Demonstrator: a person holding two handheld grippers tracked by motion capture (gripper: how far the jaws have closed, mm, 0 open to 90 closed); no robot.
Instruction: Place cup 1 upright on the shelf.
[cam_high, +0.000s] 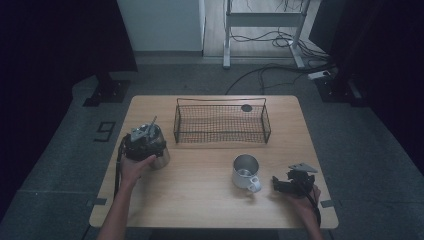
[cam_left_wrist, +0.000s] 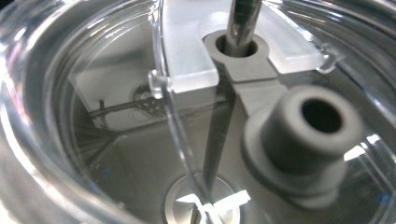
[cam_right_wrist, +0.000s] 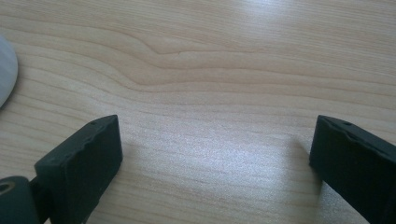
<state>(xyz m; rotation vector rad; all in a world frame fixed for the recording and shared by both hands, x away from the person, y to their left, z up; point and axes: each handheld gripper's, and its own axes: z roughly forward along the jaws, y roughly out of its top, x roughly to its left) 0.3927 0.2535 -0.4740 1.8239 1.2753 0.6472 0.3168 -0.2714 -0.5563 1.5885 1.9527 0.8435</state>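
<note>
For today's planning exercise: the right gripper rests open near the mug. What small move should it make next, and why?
Probably slide the right gripper left toward the mug: its jaws stand wide apart over bare table, and the mug's handle faces it, ungripped.

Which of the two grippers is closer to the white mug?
Right. The right gripper rests on the table just beside the white mug; the left gripper is across the table, over a metal container.

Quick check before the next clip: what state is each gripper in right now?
Left gripper: over the clear lidded metal container with a straw; jaws unseen, cannot tell.
Right gripper: open, holding nothing, low over the bare wooden table.
</note>
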